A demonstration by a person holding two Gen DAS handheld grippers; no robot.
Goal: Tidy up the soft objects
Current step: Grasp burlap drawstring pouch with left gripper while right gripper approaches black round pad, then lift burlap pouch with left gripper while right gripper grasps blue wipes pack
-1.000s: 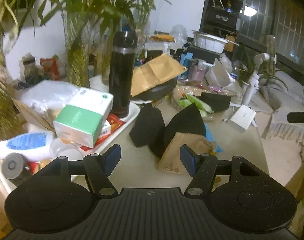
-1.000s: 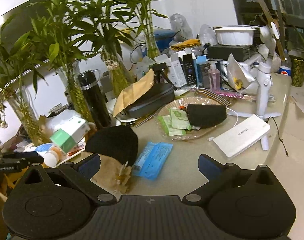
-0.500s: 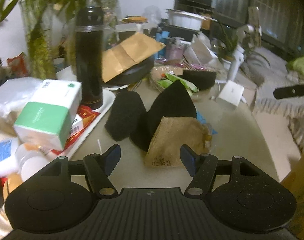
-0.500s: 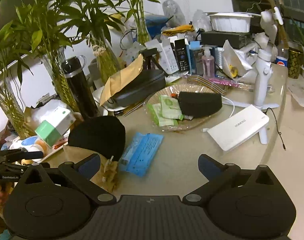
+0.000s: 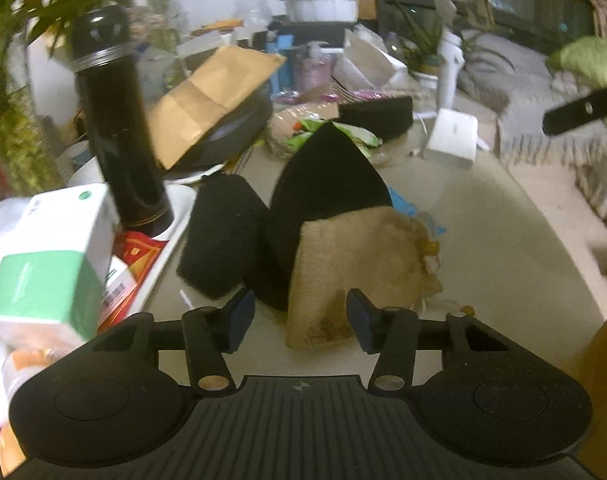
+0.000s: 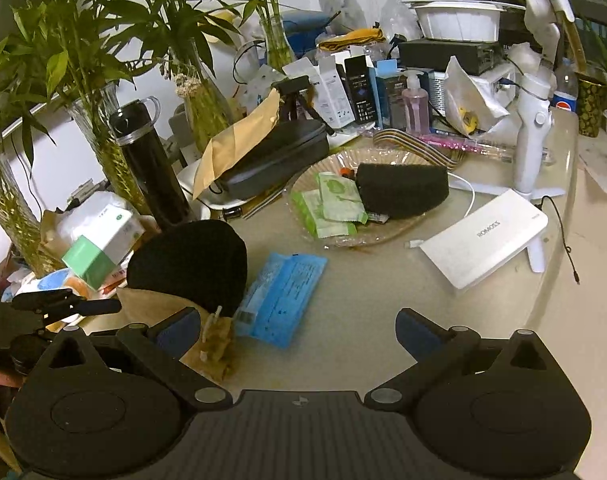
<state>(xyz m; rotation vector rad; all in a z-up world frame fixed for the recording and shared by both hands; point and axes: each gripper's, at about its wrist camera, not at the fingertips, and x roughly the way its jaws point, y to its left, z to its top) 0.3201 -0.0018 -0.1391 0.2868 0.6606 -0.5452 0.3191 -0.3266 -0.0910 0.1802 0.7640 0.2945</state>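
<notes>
A tan burlap pouch (image 5: 343,264) lies on the table on top of a black felt pouch (image 5: 327,176), with a second black pouch (image 5: 223,236) to its left. My left gripper (image 5: 299,316) is open, its fingers on either side of the burlap pouch's near edge. In the right wrist view the burlap pouch (image 6: 159,308), black pouch (image 6: 191,264) and a blue packet (image 6: 283,296) lie ahead-left. My right gripper (image 6: 299,332) is open and empty above the bare table. Another black pouch (image 6: 403,192) sits on a glass plate (image 6: 383,236).
A black thermos (image 5: 119,128), a green-and-white tissue box (image 5: 51,272) and a white tray (image 5: 179,216) stand left. A brown envelope on a dark case (image 6: 263,152), a white power bank (image 6: 483,236), a gimbal (image 6: 531,120), bamboo vases and boxes crowd the back.
My left gripper has moved forward and down toward the burlap pouch, now framing its near edge. My right gripper has shifted a little; both stay open.
</notes>
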